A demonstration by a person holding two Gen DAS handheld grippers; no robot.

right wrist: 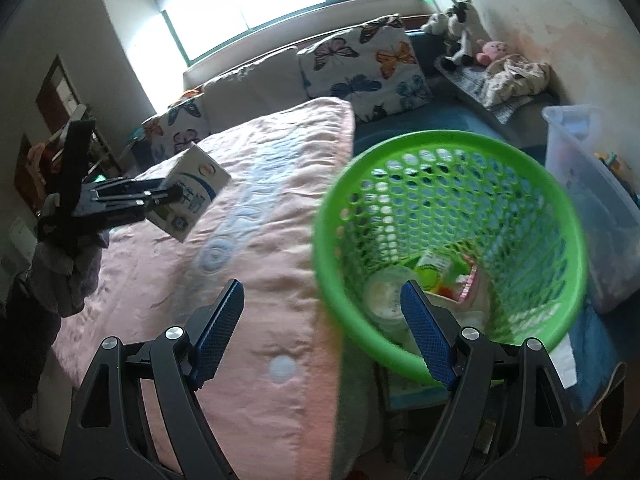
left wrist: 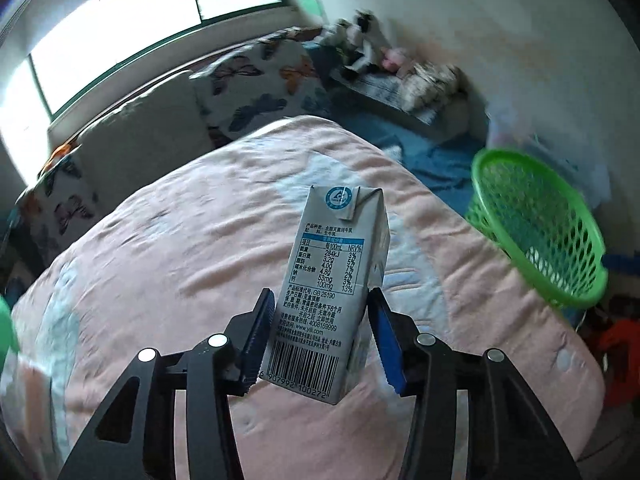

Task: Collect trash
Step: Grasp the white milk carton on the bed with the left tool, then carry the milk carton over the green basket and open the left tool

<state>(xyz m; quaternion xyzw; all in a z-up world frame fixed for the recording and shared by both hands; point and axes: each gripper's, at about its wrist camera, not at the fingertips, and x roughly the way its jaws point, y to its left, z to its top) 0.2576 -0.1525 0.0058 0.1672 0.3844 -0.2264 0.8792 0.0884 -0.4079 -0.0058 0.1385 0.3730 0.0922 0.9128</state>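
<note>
Left gripper clamped on a milk carton, jaws pressing its two narrow sides near the barcode end; carton lifted clear of the bed, nutrition panel facing the camera, folded top pointing away. From the right wrist view the same carton hangs tilted in the left gripper above the pink quilt, well left of the basket. Right gripper with jaws wide apart, nothing between them, hovering over the bed's edge and the near rim of the green basket. Basket is mesh-walled, just beside the bed on its right, tipped so the mouth faces the camera; inside lie a pale round lid or cup, a small green-and-white pack and other wrappers, too blurred to name. Butterfly pillows along the headboard under the window; clear plastic bin right of the basket.
</note>
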